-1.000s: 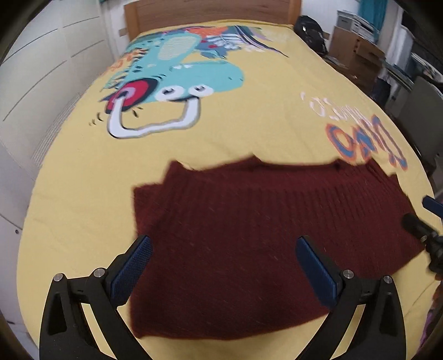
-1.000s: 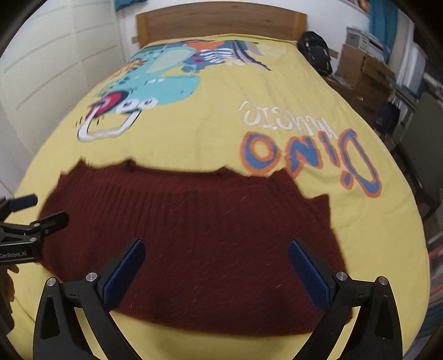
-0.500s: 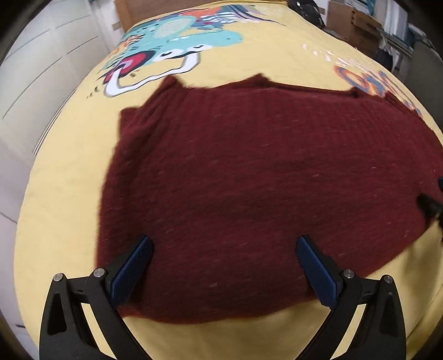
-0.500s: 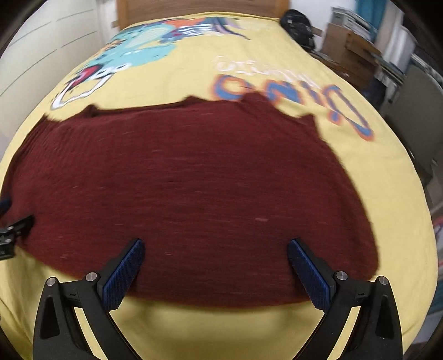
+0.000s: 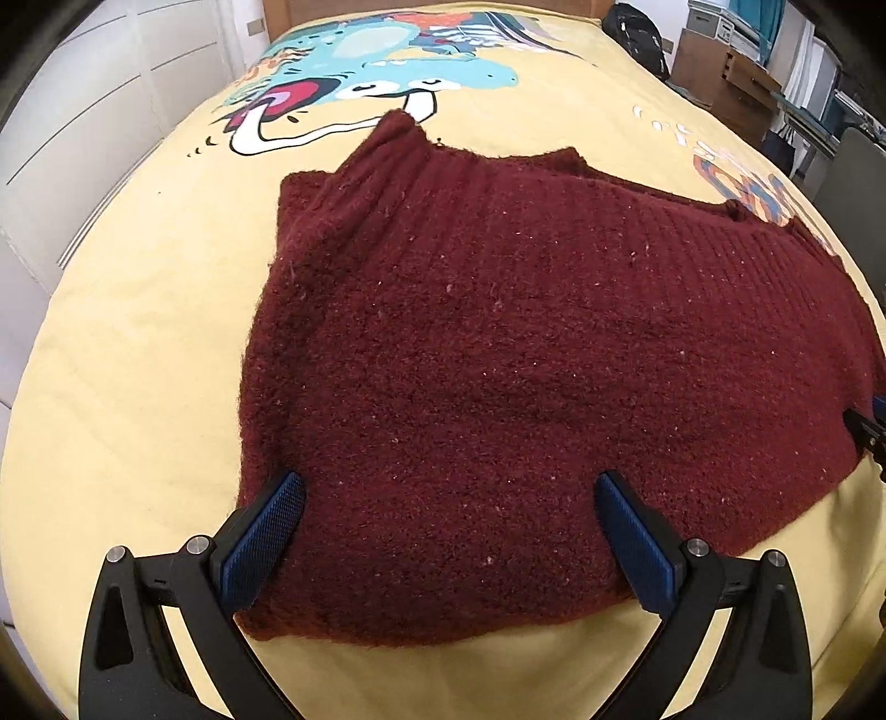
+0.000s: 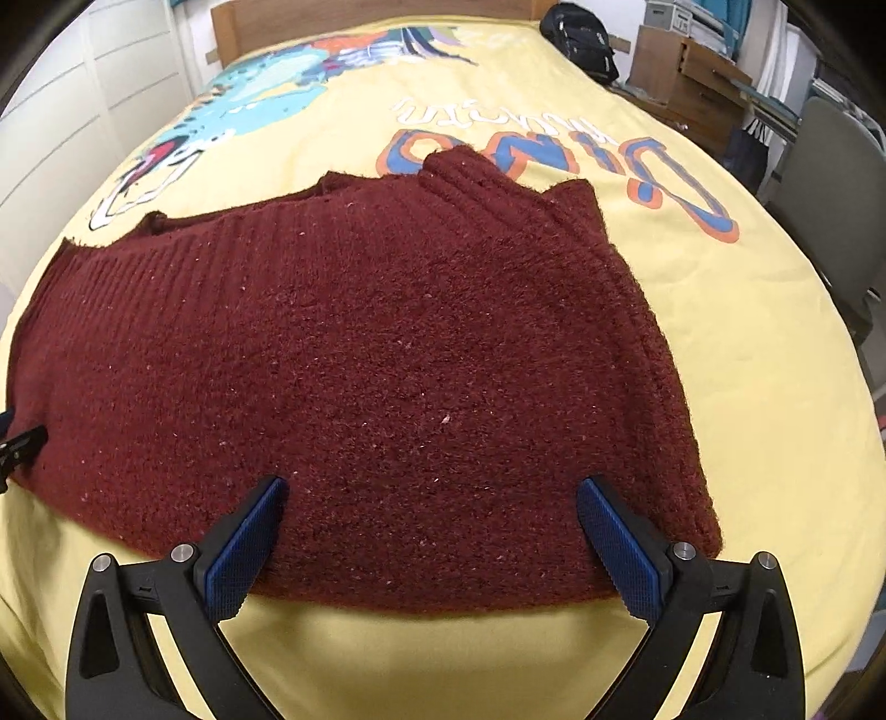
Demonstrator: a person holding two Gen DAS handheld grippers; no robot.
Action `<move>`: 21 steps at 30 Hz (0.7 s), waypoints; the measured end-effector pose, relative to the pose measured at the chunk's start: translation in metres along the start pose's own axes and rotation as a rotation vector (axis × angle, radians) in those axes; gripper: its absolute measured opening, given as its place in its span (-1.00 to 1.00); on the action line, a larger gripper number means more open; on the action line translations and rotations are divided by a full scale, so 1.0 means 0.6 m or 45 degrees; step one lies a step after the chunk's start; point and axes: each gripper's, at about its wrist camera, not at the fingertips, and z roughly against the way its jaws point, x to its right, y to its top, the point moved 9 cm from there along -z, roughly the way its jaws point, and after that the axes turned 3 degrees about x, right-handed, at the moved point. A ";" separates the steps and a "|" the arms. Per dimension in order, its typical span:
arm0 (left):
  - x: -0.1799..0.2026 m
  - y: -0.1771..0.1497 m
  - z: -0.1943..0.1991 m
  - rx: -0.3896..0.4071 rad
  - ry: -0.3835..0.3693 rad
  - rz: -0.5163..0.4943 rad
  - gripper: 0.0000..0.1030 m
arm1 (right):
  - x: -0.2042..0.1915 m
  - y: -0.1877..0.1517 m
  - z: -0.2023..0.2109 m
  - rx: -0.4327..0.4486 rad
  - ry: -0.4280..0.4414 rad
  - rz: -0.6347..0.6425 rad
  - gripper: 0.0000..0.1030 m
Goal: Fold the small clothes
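Observation:
A dark red knit sweater [image 5: 498, 360] lies spread flat on the yellow bed cover [image 5: 138, 332], its near hem towards me. It also fills the right wrist view [image 6: 360, 360]. My left gripper [image 5: 448, 531] is open and empty, its blue pads just above the sweater's near left part. My right gripper [image 6: 432, 531] is open and empty over the near right part. The right gripper's tip shows at the right edge of the left wrist view [image 5: 866, 435]. The left gripper's tip shows at the left edge of the right wrist view [image 6: 19, 443].
The cover carries a dinosaur print [image 5: 382, 72] and orange-blue lettering [image 6: 531, 155]. A wooden headboard [image 6: 360, 16] stands at the far end. A black bag [image 6: 581, 41], cardboard boxes [image 6: 692, 77] and a grey chair [image 6: 830, 177] are to the right. White wardrobe doors [image 5: 83, 127] are to the left.
Both grippers have moved forward and down towards the sweater, which now fills much more of each view. Both stay open and empty.

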 end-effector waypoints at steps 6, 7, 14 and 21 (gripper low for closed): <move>-0.001 0.018 0.025 -0.098 -0.071 0.034 0.98 | -0.021 0.016 0.054 0.005 -0.009 0.039 1.00; -0.006 0.025 0.036 -0.085 -0.104 0.061 0.98 | -0.023 0.017 0.066 0.015 -0.013 0.053 1.00; -0.079 0.051 0.056 -0.106 -0.176 0.189 0.98 | -0.017 -0.002 0.114 0.031 -0.035 0.048 1.00; -0.100 0.014 -0.023 -0.271 -0.262 0.334 0.98 | 0.029 -0.037 0.110 -0.021 -0.081 -0.016 1.00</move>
